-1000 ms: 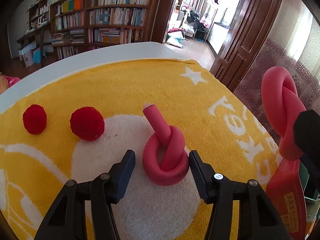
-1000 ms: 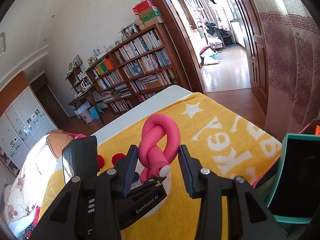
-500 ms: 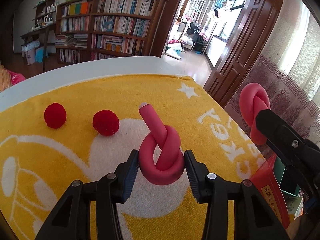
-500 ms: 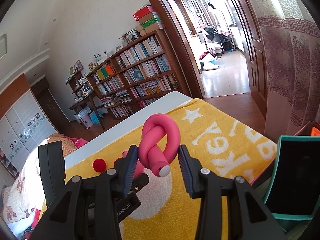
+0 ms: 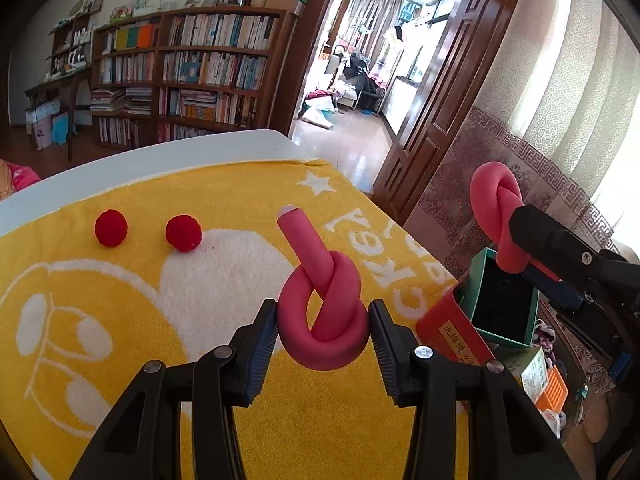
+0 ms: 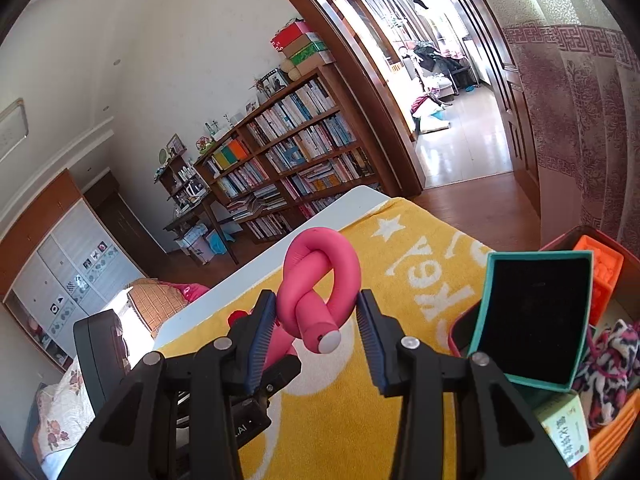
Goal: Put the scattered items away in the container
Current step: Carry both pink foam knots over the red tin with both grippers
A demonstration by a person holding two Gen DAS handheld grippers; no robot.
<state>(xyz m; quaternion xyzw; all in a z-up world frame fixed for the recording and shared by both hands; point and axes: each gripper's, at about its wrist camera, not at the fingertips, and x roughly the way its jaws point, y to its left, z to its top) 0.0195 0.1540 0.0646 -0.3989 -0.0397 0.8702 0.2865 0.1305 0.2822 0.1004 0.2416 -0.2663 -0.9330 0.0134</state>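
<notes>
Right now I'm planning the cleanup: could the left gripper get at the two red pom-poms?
Probably not yet: the left gripper is shut on a knotted pink foam roller. The red pom-poms lie unobstructed on the yellow towel.

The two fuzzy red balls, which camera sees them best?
The left wrist view: both fuzzy red pom-pom balls lie in plain sight, apart, on the yellow towel. The right wrist view shows only a red sliver behind the tool.

Left tool (image 5: 323,322) clamps a knotted pink foam roller (image 5: 322,312) above the yellow towel (image 5: 224,196). Two red pompoms (image 5: 111,228) lie apart behind. Right tool (image 5: 520,248) carries a second knotted roller (image 5: 496,216) over the teal box (image 5: 502,304).
</notes>
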